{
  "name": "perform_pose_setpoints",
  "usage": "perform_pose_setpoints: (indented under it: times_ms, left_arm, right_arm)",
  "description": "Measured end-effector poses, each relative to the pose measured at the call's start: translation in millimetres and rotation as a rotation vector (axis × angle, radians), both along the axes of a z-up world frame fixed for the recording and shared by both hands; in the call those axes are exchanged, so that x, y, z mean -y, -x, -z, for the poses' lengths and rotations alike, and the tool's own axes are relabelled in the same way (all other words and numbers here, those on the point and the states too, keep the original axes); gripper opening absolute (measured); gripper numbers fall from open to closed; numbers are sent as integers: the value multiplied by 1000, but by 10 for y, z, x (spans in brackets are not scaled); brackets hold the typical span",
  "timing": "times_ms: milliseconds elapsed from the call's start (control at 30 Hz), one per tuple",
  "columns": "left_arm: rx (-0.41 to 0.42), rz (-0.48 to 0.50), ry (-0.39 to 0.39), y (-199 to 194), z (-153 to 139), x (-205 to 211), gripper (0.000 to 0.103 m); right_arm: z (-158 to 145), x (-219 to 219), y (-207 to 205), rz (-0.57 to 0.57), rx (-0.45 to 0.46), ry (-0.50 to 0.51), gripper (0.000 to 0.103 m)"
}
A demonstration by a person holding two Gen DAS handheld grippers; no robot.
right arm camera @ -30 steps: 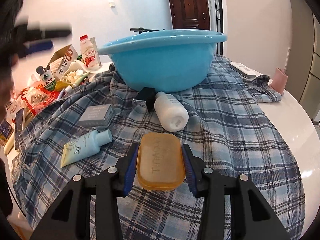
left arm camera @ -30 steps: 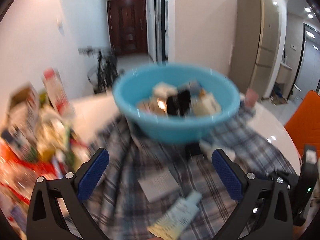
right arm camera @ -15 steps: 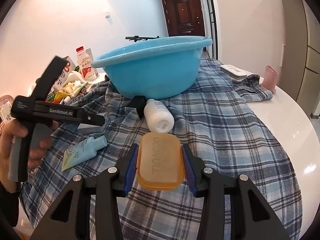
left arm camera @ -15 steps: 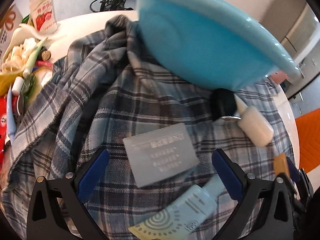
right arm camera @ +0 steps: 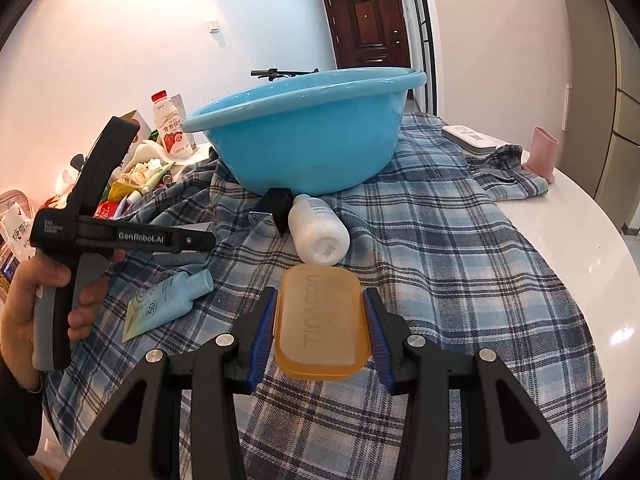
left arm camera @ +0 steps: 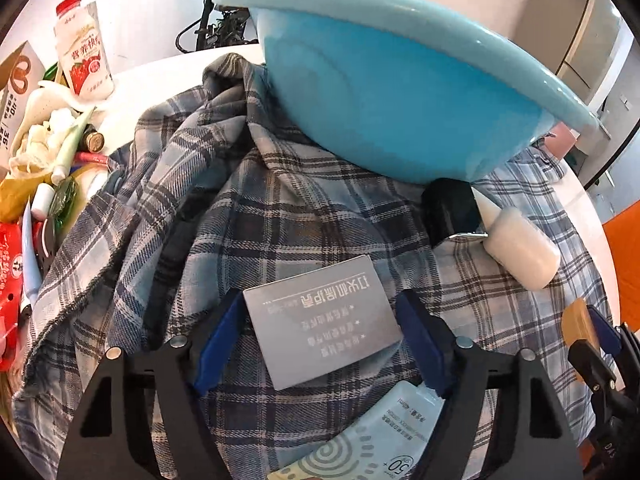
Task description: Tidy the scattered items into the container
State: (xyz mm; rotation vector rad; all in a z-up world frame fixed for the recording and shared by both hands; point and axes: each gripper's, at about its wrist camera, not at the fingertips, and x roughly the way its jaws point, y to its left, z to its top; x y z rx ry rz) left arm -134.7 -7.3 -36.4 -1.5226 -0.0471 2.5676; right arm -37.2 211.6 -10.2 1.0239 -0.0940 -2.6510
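Grey box (left arm camera: pixel 320 320) sits between the closing left gripper (left arm camera: pixel 320 344); right gripper (right arm camera: pixel 320 320) clamps the amber case (right arm camera: pixel 320 320); bottle (right arm camera: pixel 320 232) and tube (right arm camera: pixel 168 300) remain outside the basin (right arm camera: pixel 304 148).

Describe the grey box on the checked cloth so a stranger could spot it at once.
Start at the big blue basin standing on the checked cloth. In front of it, left of the white bottle, lies the grey box, next to a pale blue tube. It is the only flat, silver-grey rectangle with white lettering.
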Motion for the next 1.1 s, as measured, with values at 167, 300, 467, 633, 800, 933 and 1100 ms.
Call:
perform_pose_setpoints:
  times_ms: [167,300,467,633,800,933,1100]
  left_arm:
    - [-21,9,-15,-104,-85,12,70]
    - [-48,21,-49,-101,-200,13,68]
    - [-92,45,-62,-184,-367,-5,68]
    - [-121,59,-80,-280,-434,39,67]
    - [-191,55,-69,-393,-591,51,67]
    - [-274,56,-27,-489,-794,48,67]
    - [-327,74,-70,-501,-1076,81,67]
  right_arm:
    - [6,32,-3,-4,-3,-6,45]
    - [-16,19,2,4,-8,-15,45]
    - [-76,36,-24,7,-20,-23,45]
    - [-138,61,-86,11,-34,-36,45]
    - [-198,69,-123,21,-46,-47,45]
    - [-309,76,-114,23,-62,-55,45]
    - [-602,117,-43,25,-110,-74,45]
